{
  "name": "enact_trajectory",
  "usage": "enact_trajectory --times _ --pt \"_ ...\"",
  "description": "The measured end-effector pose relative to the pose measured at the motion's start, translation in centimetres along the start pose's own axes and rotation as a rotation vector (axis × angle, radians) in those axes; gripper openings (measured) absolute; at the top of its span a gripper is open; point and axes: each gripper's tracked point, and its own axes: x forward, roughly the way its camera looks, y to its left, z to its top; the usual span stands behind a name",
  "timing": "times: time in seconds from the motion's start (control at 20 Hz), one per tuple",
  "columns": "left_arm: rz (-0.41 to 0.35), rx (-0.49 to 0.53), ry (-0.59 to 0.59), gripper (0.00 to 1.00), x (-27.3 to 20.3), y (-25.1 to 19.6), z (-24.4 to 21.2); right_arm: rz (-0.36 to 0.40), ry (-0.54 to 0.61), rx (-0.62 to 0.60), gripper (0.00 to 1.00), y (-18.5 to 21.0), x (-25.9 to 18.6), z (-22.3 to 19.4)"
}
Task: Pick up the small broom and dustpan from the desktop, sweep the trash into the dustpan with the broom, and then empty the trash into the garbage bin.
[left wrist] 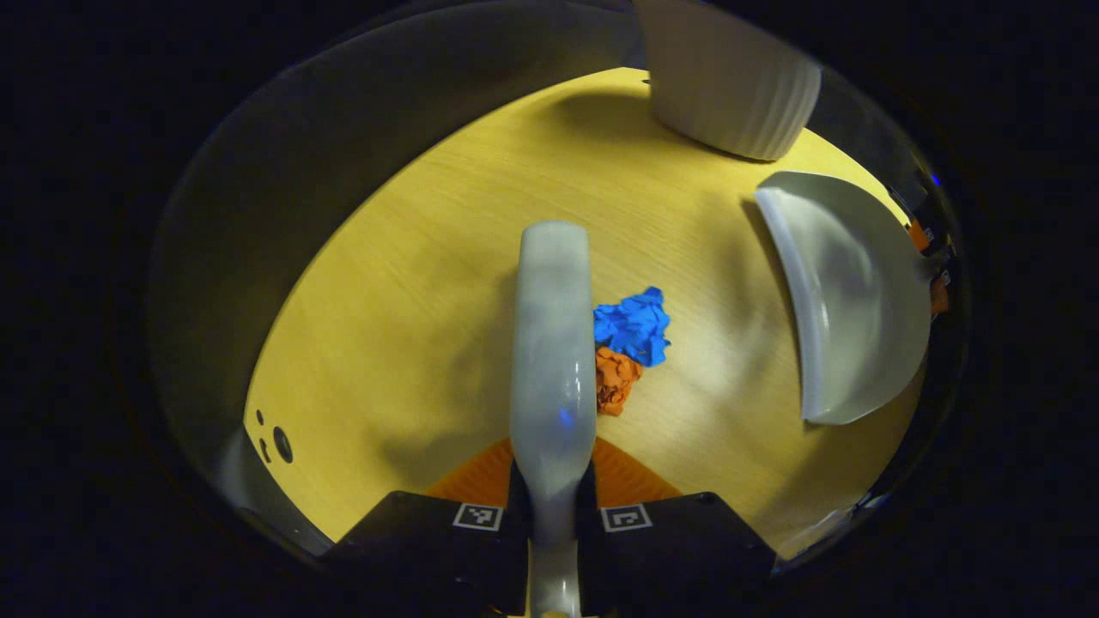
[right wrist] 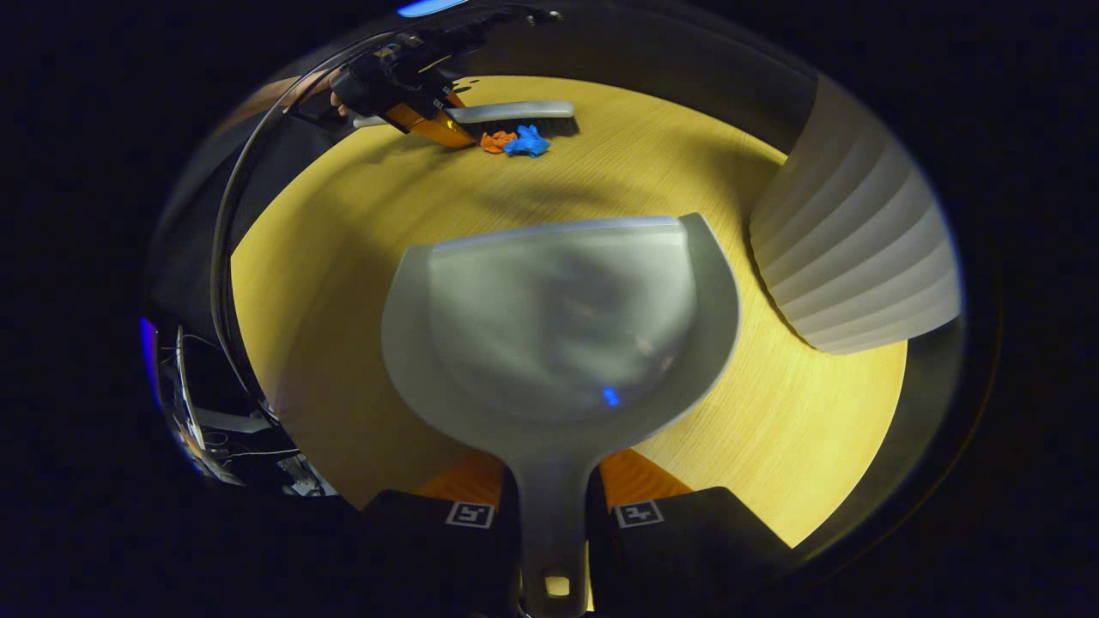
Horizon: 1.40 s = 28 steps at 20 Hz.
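Small broom [left wrist: 552, 343], long axis running straight ahead from the left gripper [left wrist: 552, 506], whose fingers are clamped on its handle; its head rests on the yellow wooden desktop [left wrist: 412, 326], touching the blue paper wad [left wrist: 634, 326] and orange paper wad [left wrist: 615, 380] on its right side. Dustpan [right wrist: 558, 326], handle pinched between the fingers of the right gripper [right wrist: 554, 515], mouth facing the wads across the table. Ribbed white garbage bin [right wrist: 859, 266] stands just beside the pan.
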Motion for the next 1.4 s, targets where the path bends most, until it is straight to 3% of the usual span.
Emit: enact_trajectory --times 0.25,0.4,0.5,0.6,0.65,0.7,0.8,0.85,0.9,1.05,1.2,1.4 --pt "-0.173 0.022 0.022 0.28 -0.2 -8.1 0.1 0.001 0.001 -0.018 0.40 -0.2 0.7 0.0" --pt "-0.247 0.014 0.024 0.27 -1.3 -12.5 0.8 -0.003 -0.003 -0.025 0.36 0.3 0.4 -0.2" --pt "-0.293 -0.016 0.014 0.27 -2.4 -15.3 1.9 0.000 -0.014 -0.009 0.40 0.2 0.5 0.0" --pt "-0.380 -0.093 0.025 0.27 -3.5 -18.5 2.1 -0.011 -0.029 -0.016 0.31 0.2 0.6 -0.1" --pt "-0.410 -0.117 0.033 0.27 -4.1 -19.8 2.0 -0.020 -0.041 -0.023 0.39 0.3 0.5 -0.1" --pt "-0.407 -0.124 0.022 0.27 -4.4 -20.4 2.2 -0.024 -0.050 -0.032 0.31 0.5 0.3 -0.5" --pt "-0.366 -0.155 -0.039 0.27 -5.0 -20.7 3.5 -0.022 -0.067 -0.040 0.36 0.7 0.0 -0.9" --pt "-0.339 -0.186 -0.071 0.27 -5.5 -20.5 3.8 -0.019 -0.073 -0.033 0.31 0.7 -0.1 -0.9" --pt "-0.312 -0.221 -0.098 0.27 -6.1 -20.2 4.1 -0.013 -0.083 -0.020 0.39 0.6 0.1 -0.8" --pt "-0.223 -0.343 -0.181 0.27 -8.1 -19.4 3.6 -0.007 -0.107 0.010 0.39 0.5 -0.1 -0.5" --pt "-0.150 -0.492 -0.254 0.27 -10.3 -19.9 0.8 -0.015 -0.133 0.040 0.35 0.5 -0.7 -0.5" --pt "0.014 -0.645 -0.297 0.26 -9.6 -19.3 -5.5 -0.038 -0.137 0.057 0.36 0.2 -1.6 -1.0"
